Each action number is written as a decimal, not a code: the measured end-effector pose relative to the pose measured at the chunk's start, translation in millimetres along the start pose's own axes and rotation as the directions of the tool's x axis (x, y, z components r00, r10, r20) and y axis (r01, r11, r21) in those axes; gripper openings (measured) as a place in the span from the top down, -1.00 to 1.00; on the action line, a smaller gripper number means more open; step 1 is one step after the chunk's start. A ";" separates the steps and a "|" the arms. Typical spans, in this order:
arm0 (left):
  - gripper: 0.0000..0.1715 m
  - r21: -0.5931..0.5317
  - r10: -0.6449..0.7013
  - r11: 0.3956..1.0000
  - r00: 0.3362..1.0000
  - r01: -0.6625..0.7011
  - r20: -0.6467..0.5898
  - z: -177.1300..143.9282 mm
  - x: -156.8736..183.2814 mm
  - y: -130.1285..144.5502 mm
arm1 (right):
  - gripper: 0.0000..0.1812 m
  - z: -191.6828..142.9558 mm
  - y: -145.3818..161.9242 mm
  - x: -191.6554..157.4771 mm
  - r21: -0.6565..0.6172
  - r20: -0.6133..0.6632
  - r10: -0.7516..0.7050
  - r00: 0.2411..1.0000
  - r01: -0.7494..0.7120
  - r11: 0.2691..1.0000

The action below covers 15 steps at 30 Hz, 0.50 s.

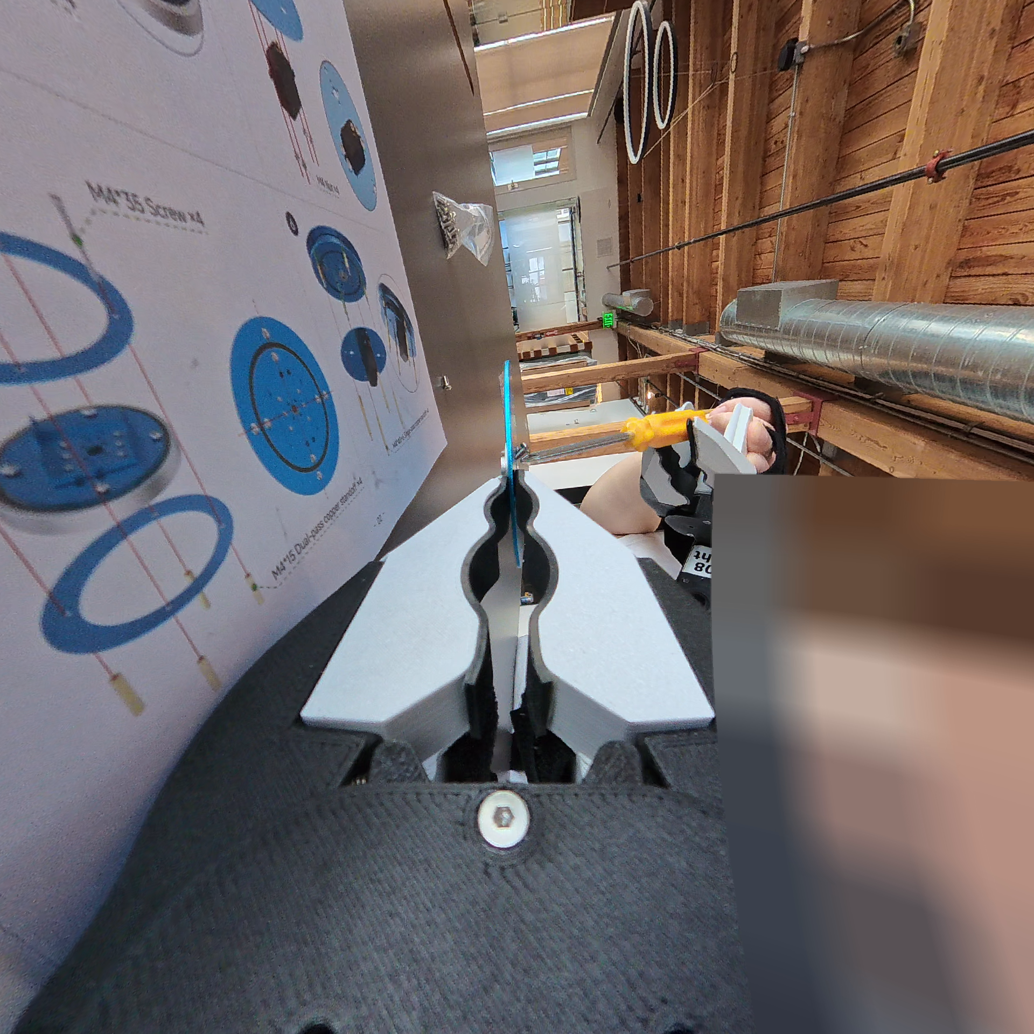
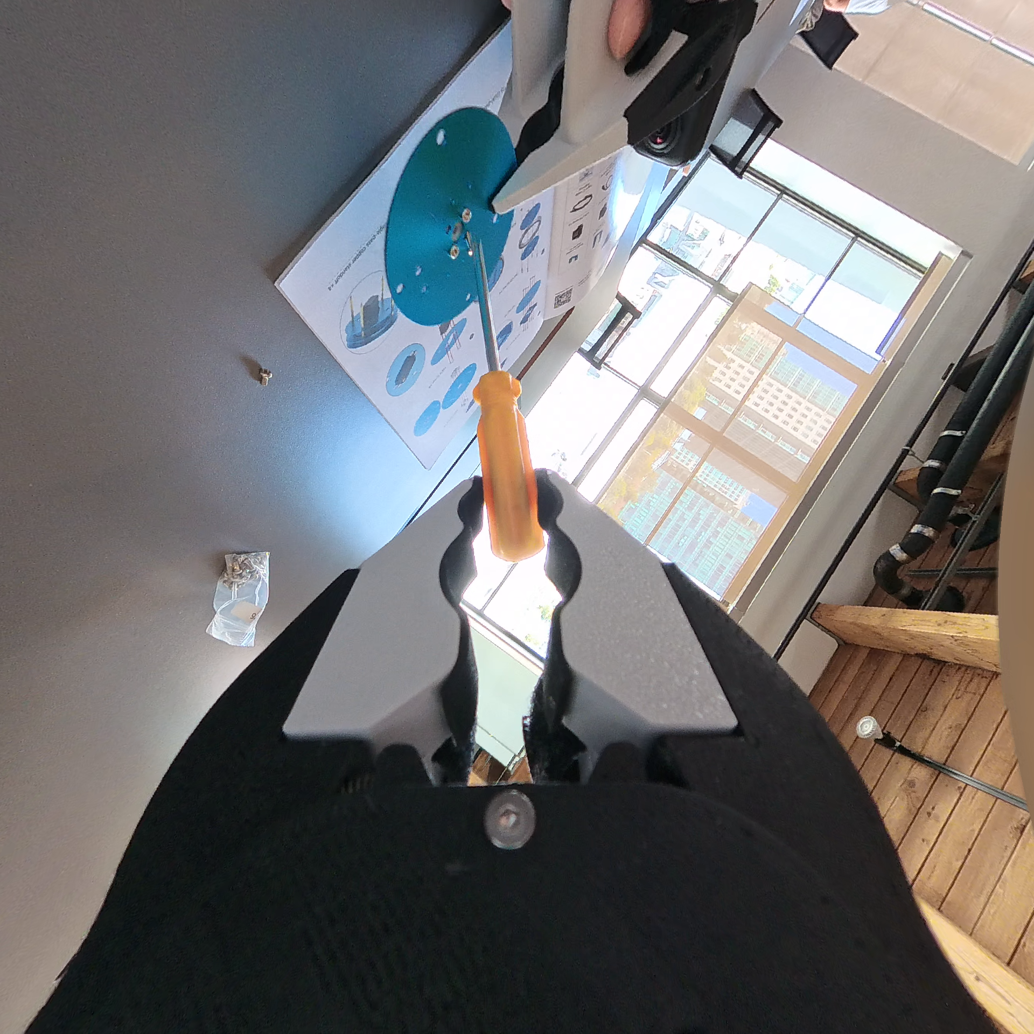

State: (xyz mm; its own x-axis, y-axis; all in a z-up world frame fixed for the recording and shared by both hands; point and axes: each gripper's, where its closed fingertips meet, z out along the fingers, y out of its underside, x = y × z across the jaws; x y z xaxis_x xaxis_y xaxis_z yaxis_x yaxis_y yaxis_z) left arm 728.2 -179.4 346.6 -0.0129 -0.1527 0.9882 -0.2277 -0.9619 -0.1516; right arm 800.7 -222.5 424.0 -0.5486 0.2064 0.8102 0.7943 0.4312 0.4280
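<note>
The left gripper [image 1: 512, 492] has its jaws clamped on the edge of a thin blue disc [image 2: 447, 224], held edge-on to its own camera and lifted clear of the grey worktop [image 2: 140, 280]. Over on the right, the right gripper [image 2: 509, 503] has its jaws closed around the orange handle of a screwdriver [image 2: 506, 459], and the slim steel shaft reaches out to a cluster of small screws [image 2: 460, 230] near the disc's middle, tip right at them.

That disc looks like stiff, light sheet metal, smooth and drilled with holes, so I'd judge the rim grip could let it pivot under a push. The handle is glossy, fluted plastic, probably slick, best taken mid-length.

Below lies a printed instruction sheet [image 2: 391, 358], a loose screw [image 2: 262, 374] beside it, and a clear bag of hardware [image 2: 240, 598] farther along.
</note>
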 end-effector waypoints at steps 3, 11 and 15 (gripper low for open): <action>1.00 0.002 -0.001 1.000 1.000 0.001 0.000 -0.2 0.0 -0.2 | 0.79 -0.2 -0.9 0.1 -0.002 -0.001 -0.013 1.000 0.013 1.000; 1.00 0.003 0.004 1.000 1.000 -0.004 0.006 -0.1 -0.4 0.0 | 0.80 -0.5 -4.0 -0.3 0.014 0.016 0.018 1.000 -0.018 1.000; 1.00 0.002 0.005 1.000 1.000 -0.006 0.008 -0.2 -0.3 0.3 | 0.80 0.7 -3.2 -2.2 0.021 0.048 0.080 0.996 -0.081 0.996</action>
State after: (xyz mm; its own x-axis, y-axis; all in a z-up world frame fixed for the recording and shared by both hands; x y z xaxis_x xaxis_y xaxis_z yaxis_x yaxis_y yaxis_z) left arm 727.9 -179.6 346.3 -0.0068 -0.1597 0.9871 -0.2252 -0.9616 -0.1571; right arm 799.1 -223.7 420.6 -0.4952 0.2822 0.8217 0.8305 0.4314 0.3523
